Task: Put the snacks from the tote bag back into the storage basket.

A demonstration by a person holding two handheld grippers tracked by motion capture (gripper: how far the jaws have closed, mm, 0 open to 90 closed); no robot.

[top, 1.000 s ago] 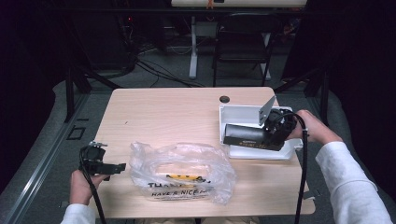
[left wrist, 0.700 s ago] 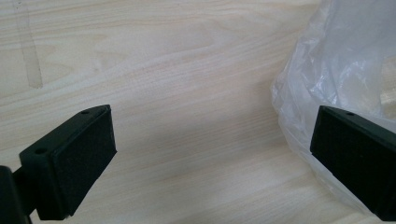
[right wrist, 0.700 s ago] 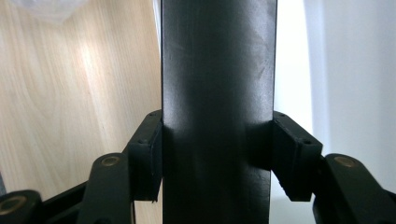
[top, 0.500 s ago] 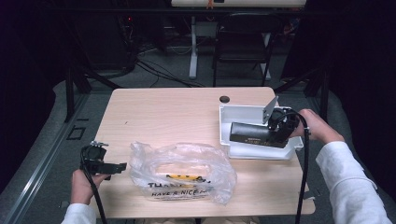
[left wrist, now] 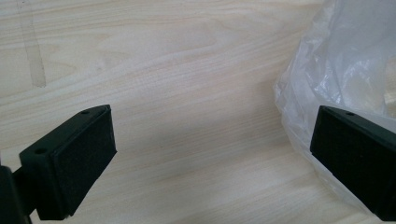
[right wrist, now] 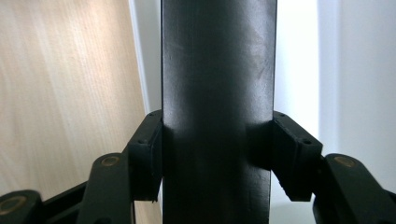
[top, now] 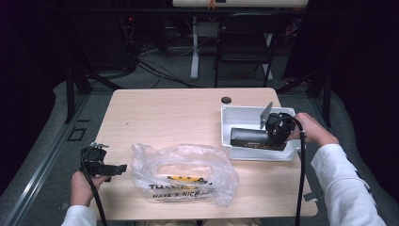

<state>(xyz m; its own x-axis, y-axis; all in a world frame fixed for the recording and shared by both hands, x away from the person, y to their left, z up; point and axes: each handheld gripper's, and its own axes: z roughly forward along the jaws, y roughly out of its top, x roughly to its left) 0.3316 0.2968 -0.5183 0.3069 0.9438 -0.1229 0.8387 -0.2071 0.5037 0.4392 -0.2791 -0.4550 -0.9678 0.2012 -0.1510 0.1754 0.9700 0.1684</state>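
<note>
High view: a light wooden table (top: pixel 179 117) before a dark room of stands and cables, a folding chair (top: pixel 247 44) behind it. At right, white tray (top: pixel 235 115) near the table's far right corner, with a small dark round spot (top: pixel 226 100) on the tabletop just beyond its corner. Over the tray, right gripper (top: pixel 270 136) in the right hand (top: pixel 310 129), lying level and pointing left, clamped on a long black box (top: pixel 249 137) that hangs above the tray's floor; whether the box touches the tray, impossible to tell. Right gripper view: both pads pressed flat against the box's (right wrist: pixel 217 93) two long sides, jaws at a middling width, white tray wall (right wrist: pixel 299 60) on one side and bare wood on the other. At front centre, a crumpled clear plastic bag (top: pixel 183 172) with black lettering and something yellow inside, lying flat. At front left, left gripper (top: pixel 120 168) in the left hand (top: pixel 84 186), low at the table's near left edge, aimed at the bag. Left gripper view: jaws spread wide and empty over bare wood, one pad (left wrist: pixel 84 163) clear of everything, the other against the bag's (left wrist: pixel 336 70) rumpled edge.
</note>
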